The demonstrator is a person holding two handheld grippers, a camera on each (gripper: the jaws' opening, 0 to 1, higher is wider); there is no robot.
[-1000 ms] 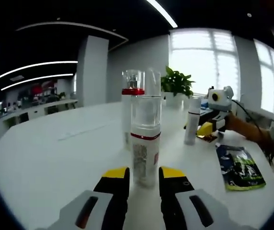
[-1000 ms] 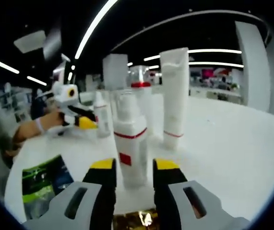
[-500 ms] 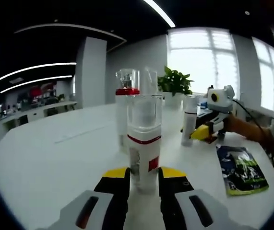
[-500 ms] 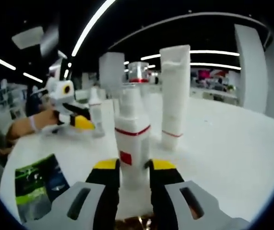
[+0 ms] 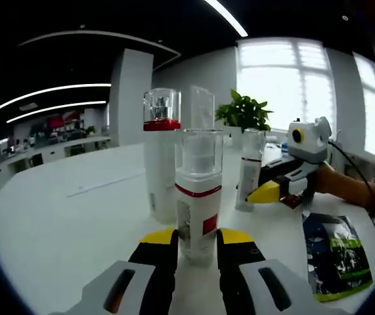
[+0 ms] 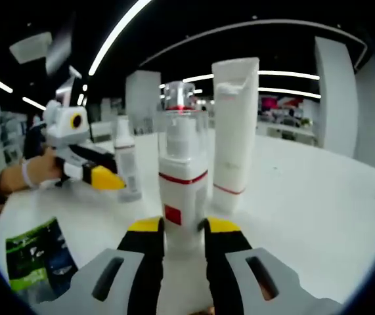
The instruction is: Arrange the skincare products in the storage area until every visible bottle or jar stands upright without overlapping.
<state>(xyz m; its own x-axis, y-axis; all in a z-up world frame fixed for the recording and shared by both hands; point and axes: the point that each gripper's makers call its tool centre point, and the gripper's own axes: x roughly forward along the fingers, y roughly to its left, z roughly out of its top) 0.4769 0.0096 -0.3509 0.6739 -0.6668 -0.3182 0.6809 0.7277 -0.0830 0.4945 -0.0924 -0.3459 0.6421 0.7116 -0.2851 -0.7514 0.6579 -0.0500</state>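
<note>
A white bottle (image 5: 199,197) with a red band and a clear cap stands upright between the jaws of my left gripper (image 5: 197,237), which is shut on it. Behind it stand a taller bottle (image 5: 161,157) with a red collar and a small white bottle (image 5: 249,170). In the right gripper view, my right gripper (image 6: 184,225) is shut on a like red-banded bottle (image 6: 182,190). A white tube (image 6: 233,131) stands on its cap just behind on the right. The red-collared bottle (image 6: 177,98) peeks over the held one, and the small bottle (image 6: 127,164) stands to the left.
Everything stands on a wide white table (image 5: 62,223). A green and blue sachet (image 5: 335,252) lies flat at the right, also seen as the sachet (image 6: 36,256). A hand holds the other gripper (image 5: 286,184) beside the small bottle. A potted plant (image 5: 243,111) stands at the back.
The right jaws have narrowed onto the red-banded bottle. Both views have drawn nearer to the group of bottles, and the other gripper now looms larger in each view.
</note>
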